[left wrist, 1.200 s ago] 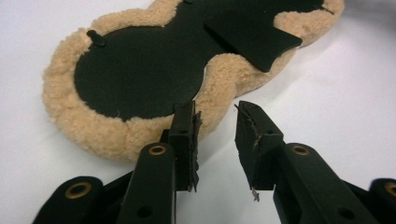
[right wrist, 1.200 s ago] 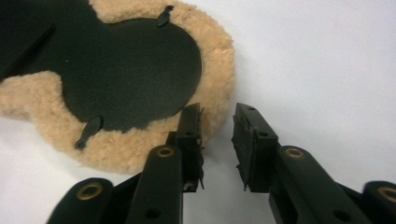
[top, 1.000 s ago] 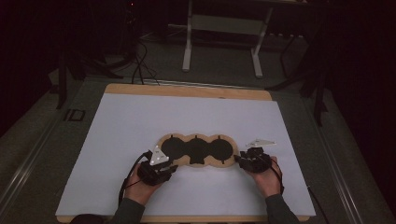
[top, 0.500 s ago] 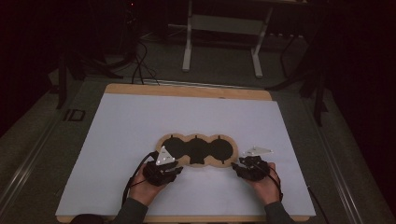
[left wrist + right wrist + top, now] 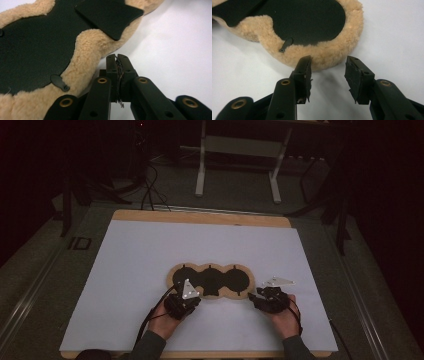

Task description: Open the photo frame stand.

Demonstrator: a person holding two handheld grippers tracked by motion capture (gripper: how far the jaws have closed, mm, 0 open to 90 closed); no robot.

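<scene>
One tan fleece-edged pad with a black three-lobed centre [image 5: 210, 281] lay flat on the one white sheet [image 5: 130, 270] covering the wooden-edged table [image 5: 200, 217], near its front middle. Three round black lobes sat in a row, and a loose black flap [image 5: 110, 15] rested on top. Two grippers flanked its near edge. The left gripper [image 5: 117, 60] had just closed; its jaws met with nothing between them, beside the fleece rim. The right gripper [image 5: 328, 75] had its jaws apart, empty, just short of the pad's end lobe.
</scene>
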